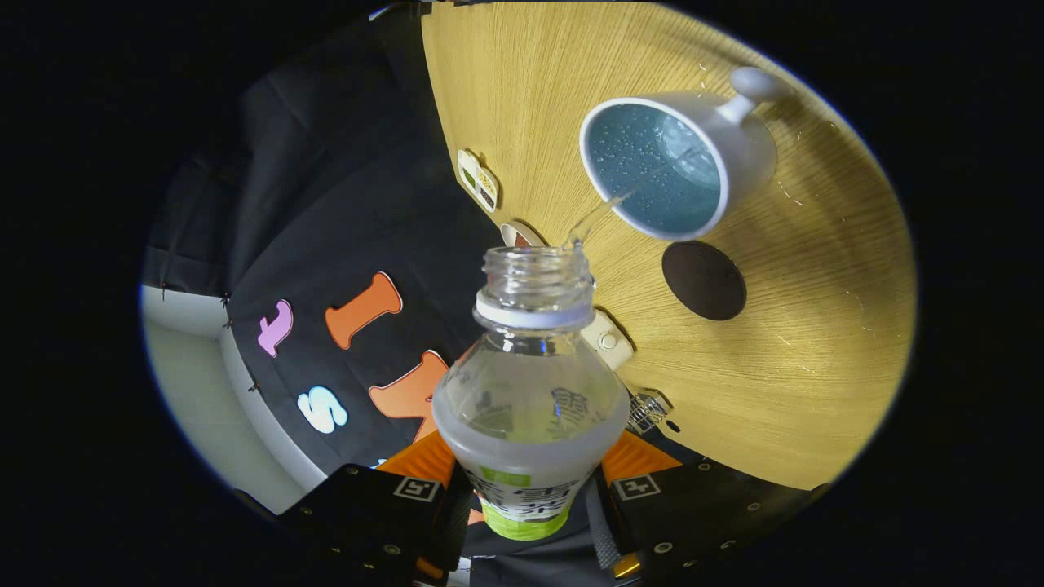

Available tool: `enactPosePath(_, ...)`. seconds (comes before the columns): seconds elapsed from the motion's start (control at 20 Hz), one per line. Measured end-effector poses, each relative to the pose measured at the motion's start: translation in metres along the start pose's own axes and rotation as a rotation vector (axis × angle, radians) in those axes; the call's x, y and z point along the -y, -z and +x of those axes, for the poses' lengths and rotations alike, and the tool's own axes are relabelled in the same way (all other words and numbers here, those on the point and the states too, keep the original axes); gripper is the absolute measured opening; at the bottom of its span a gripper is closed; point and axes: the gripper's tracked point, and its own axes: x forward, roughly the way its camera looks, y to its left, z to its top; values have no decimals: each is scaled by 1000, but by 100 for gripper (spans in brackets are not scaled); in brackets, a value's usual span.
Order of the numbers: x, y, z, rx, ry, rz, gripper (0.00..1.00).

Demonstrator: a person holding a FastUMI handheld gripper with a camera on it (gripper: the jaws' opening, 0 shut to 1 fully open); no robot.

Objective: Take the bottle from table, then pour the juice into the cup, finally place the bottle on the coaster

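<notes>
My gripper (530,497) is shut on a clear plastic bottle (530,391) with a white and green label, one finger pressing on each side of its body. The bottle has no cap and is tipped toward the table, its open mouth pointing ahead. A thin clear stream (599,214) runs from the mouth into a white cup (738,134) with a blue inside and a handle, which stands on the wooden table (816,326) beyond the bottle. Liquid with bubbles lies in the cup. A dark round coaster (704,280) lies on the table just beside the cup, nearer to the bottle.
Several small white tags (478,179) sit along the table's edge next to the black cloth wall (326,204). A pale floor (196,383) shows past the cloth. Bare wood stretches around the cup and coaster.
</notes>
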Motion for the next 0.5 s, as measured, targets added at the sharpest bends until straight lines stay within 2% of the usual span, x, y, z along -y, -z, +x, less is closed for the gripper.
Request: enactPosePath(0.5,5,-3,0,2,10,18,62)
